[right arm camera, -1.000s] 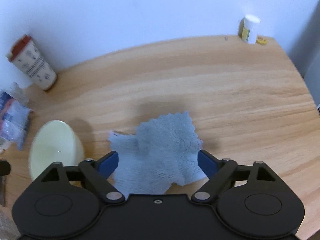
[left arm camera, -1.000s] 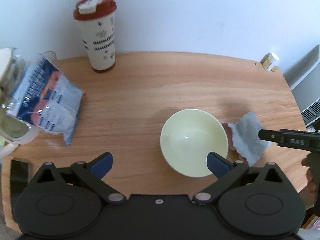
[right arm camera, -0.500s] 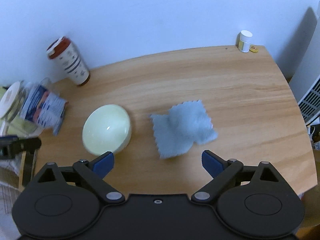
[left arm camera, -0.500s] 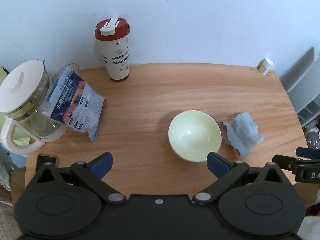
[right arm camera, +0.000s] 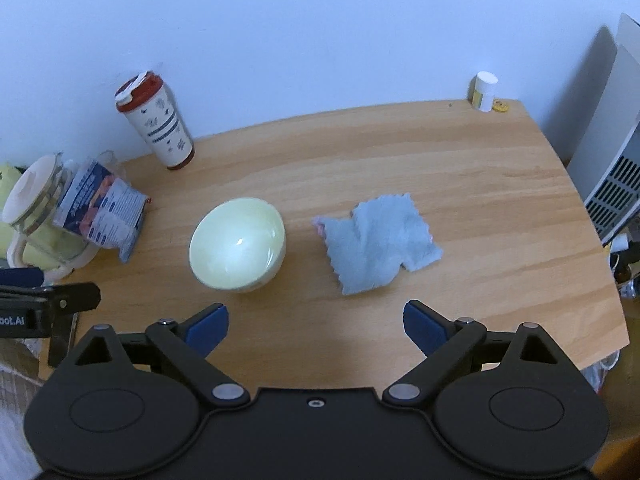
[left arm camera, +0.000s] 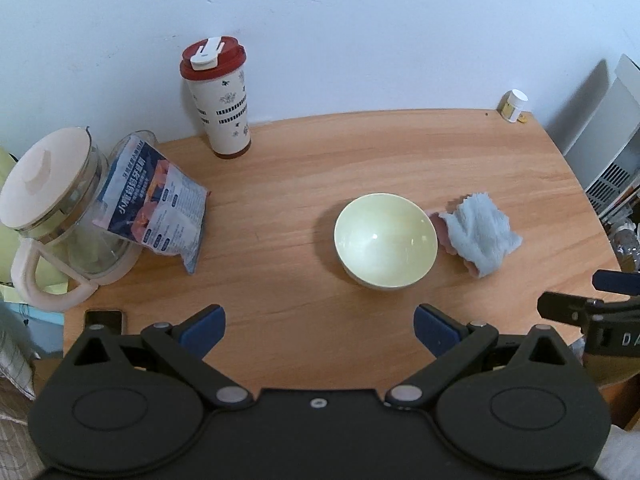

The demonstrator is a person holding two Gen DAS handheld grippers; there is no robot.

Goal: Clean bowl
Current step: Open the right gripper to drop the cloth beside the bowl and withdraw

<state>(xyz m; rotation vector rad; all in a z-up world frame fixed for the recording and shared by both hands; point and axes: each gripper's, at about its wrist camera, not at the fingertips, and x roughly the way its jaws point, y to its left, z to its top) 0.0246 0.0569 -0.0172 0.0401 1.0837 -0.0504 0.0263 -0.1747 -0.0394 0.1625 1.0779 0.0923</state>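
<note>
Left gripper point(left arm camera: 318, 330) angled steeply down above the table's point(left arm camera: 360, 152) near edge, jaws spread wide and empty, right gripper point(right arm camera: 316, 330) likewise, pale bowl point(left arm camera: 385, 240) mid-table beyond both, blue cloth point(right arm camera: 378, 244) just beside the bowl

Looks like a home, probably a small dining or living corner. Rounded wooden table point(left arm camera: 360, 160) pushed against a plain white wall point(left arm camera: 360, 20). Household clutter on it: glass kettle point(left arm camera: 56, 216) with a cream lid and handle, a printed snack bag point(left arm camera: 160, 208) leaning on it, a lidded travel cup point(left arm camera: 218, 100), a small pill bottle point(right arm camera: 484, 90) in the far corner, a phone point(left arm camera: 104, 318) at the near edge. White slatted appliance point(right arm camera: 616, 184) stands beside the table, possibly a heater. No lab or shop fittings.
</note>
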